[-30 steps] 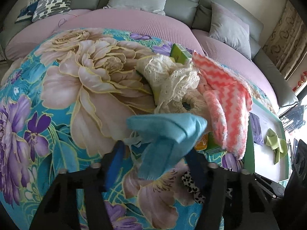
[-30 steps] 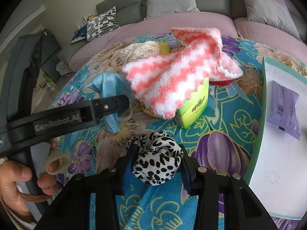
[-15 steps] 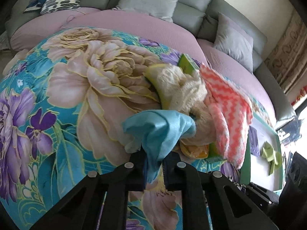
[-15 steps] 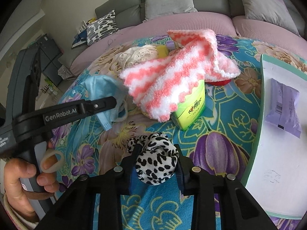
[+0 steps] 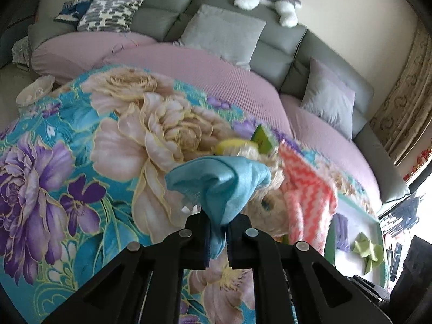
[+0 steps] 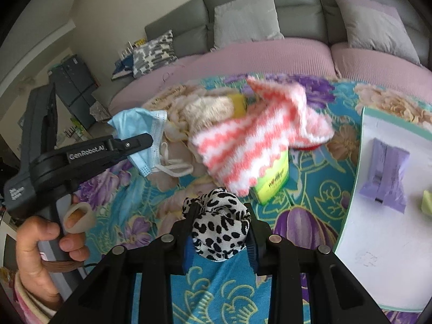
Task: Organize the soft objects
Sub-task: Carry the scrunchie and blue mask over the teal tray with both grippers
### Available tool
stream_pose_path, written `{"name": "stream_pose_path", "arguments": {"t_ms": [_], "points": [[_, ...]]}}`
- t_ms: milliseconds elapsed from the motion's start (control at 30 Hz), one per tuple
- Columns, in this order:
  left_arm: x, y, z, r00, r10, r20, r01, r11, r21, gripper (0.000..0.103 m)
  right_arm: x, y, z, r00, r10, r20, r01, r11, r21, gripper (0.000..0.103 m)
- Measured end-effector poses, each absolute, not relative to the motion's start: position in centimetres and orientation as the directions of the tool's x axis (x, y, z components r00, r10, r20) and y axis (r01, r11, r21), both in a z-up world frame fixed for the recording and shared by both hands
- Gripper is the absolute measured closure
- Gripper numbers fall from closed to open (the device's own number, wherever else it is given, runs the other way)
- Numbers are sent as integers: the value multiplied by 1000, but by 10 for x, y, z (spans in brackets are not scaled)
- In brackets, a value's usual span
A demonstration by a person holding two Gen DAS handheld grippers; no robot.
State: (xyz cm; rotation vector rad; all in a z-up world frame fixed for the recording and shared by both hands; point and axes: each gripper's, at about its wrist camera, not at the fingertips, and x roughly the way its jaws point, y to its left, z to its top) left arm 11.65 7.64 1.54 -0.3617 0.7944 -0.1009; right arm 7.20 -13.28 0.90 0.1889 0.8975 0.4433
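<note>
L gripper (image 5: pixel 217 228) jaws clenched on blue face mask (image 5: pixel 220 186), R gripper (image 6: pixel 220 232) jaws grasping leopard-print cloth (image 6: pixel 220 225), both held above floral worktop (image 5: pixel 81 145); white tray (image 6: pixel 378 256) at worktop's right edge lies nearer R hand, prob. drop spot.
</note>
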Motion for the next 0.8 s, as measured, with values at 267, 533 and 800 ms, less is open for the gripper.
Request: {"name": "stream_pose_path", "arguments": {"t_ms": [267,533,800], "points": [[102,74,43,767,-203,-608,-22,940,-341,94,58,-136,42,600,481,-639,-337,876,344,70],[93,60,61,799,-205,-566,28,952,-305,94,49,-148,59,644,489,-589,-338,872,354,70],[95,35,62,789,-239,-566,83,954,-287,94,50,-181,58,709,402,-579,-228,908,351,70]]}}
